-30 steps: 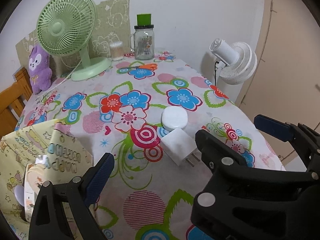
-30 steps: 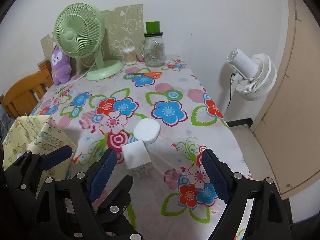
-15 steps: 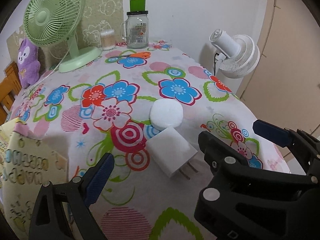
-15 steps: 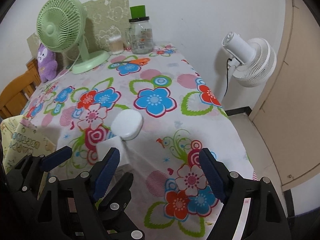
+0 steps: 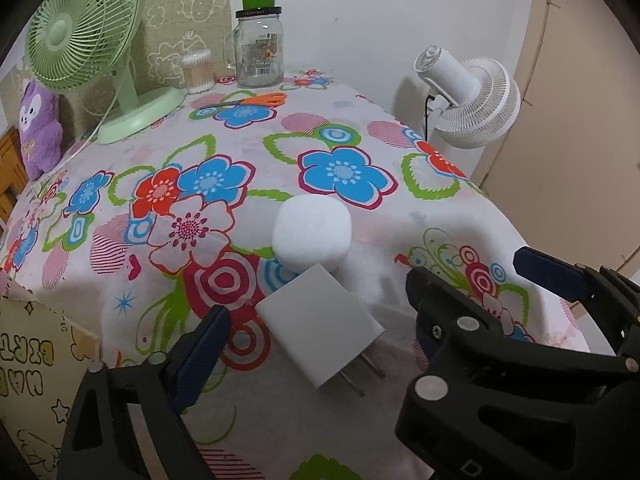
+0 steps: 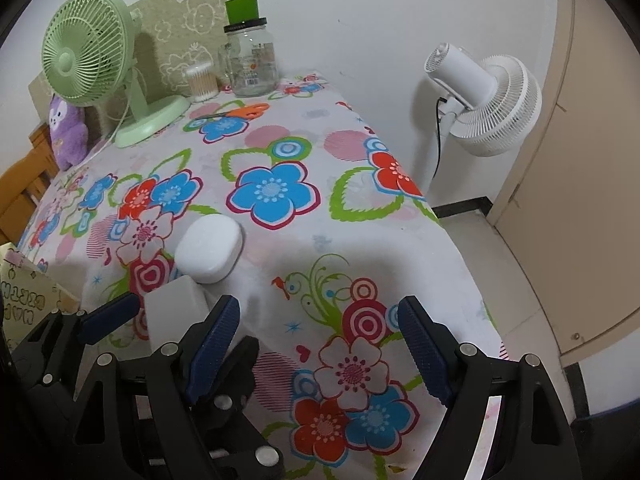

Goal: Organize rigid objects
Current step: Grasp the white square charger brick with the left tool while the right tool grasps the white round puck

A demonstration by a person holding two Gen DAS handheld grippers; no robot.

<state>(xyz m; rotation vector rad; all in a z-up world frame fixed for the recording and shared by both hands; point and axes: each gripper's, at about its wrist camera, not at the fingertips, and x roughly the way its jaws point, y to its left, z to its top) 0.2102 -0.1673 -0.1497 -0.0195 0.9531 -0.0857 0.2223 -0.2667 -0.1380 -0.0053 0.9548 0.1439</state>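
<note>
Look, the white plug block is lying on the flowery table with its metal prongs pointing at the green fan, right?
Not quite. The white plug block does lie on the flowery table, but its metal prongs point toward the near edge and the camera, away from the green fan at the far end. The left wrist view shows this.

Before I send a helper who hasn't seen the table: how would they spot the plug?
On the flowered tablecloth, look at the near end, away from the green fan. Two white things touch there: a rounded case and, nearer, the plug. The plug is the flat, square-edged block with two metal prongs.
</note>
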